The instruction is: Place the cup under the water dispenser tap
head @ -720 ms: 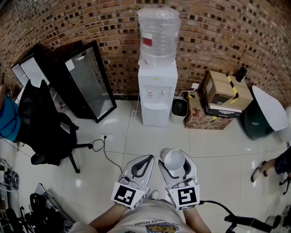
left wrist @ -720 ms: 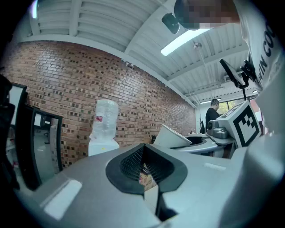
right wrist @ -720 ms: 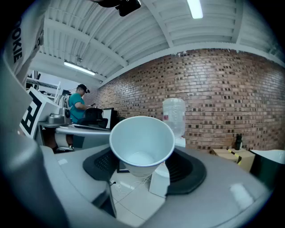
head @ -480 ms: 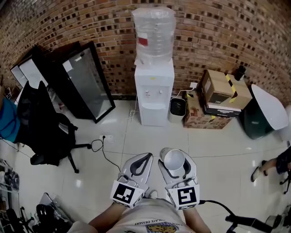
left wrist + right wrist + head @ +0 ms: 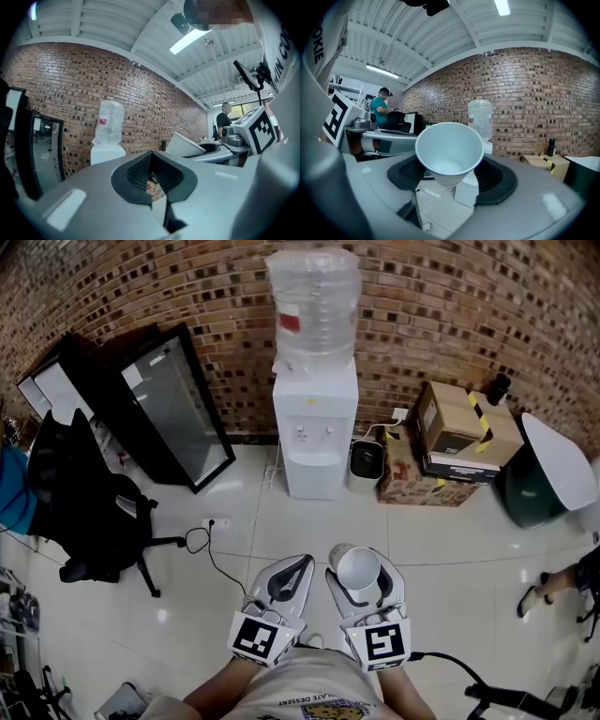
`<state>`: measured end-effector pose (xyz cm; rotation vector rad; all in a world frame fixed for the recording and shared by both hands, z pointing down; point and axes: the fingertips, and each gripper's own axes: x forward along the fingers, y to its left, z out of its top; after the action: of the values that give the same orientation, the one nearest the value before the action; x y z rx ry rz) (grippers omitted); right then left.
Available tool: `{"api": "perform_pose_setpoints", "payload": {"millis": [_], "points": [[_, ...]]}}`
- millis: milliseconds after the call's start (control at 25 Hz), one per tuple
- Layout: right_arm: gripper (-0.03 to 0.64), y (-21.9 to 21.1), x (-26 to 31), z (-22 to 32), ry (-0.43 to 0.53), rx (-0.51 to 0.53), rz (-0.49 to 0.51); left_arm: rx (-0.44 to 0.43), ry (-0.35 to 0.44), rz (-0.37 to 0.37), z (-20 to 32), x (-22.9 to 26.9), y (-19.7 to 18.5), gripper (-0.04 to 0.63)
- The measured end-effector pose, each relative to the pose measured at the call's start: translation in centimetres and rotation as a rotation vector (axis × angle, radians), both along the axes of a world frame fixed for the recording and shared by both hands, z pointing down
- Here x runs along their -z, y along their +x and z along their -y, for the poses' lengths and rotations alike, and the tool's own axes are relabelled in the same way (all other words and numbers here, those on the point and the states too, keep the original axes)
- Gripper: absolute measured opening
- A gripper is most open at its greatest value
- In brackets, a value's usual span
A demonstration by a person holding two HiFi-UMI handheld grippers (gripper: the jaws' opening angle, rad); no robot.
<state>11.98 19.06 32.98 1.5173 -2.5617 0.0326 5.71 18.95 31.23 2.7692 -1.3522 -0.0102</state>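
Observation:
A white paper cup (image 5: 359, 570) stands upright between the jaws of my right gripper (image 5: 364, 579), which is shut on it; in the right gripper view the cup (image 5: 449, 152) fills the middle, its mouth facing the camera. My left gripper (image 5: 289, 579) is beside it, jaws shut on nothing (image 5: 157, 192). The white water dispenser (image 5: 315, 432) with a clear bottle (image 5: 314, 306) on top stands against the brick wall, well ahead of both grippers. Its taps (image 5: 313, 431) sit above a recess. The dispenser (image 5: 480, 124) also shows far off behind the cup.
Black glass-fronted cabinets (image 5: 173, 409) lean on the wall at left, with an office chair (image 5: 89, 512) and a floor cable (image 5: 216, 545) nearby. A small bin (image 5: 368, 465) and cardboard boxes (image 5: 459, 442) flank the dispenser's right. A person's foot (image 5: 534, 594) is at far right.
The dispenser and surroundings have shifted slightly left and closer in the head view. Both grippers keep their places, the cup still held.

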Motion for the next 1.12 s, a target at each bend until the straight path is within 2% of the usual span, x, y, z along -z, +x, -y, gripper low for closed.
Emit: {"api": "perform_pose_setpoints", "payload": {"millis": [400, 760, 1120], "points": [[0.325, -2.2, -1.0, 5.6, -0.013, 0.023, -0.030, -0.001, -0.027, -0.021, 5.4, -2.1, -1.7, 0.000], [0.325, -4.1, -1.6, 12.5, -0.040, 0.010, -0.052, -0.020, -0.060, -0.037, 12.5, -2.1, -3.0, 0.000], [0.325, -7.3, -1.8, 18.9, -0.070, 0.005, -0.076, -0.027, -0.090, -0.060, 19.0, -2.9, -5.8, 0.000]]}}
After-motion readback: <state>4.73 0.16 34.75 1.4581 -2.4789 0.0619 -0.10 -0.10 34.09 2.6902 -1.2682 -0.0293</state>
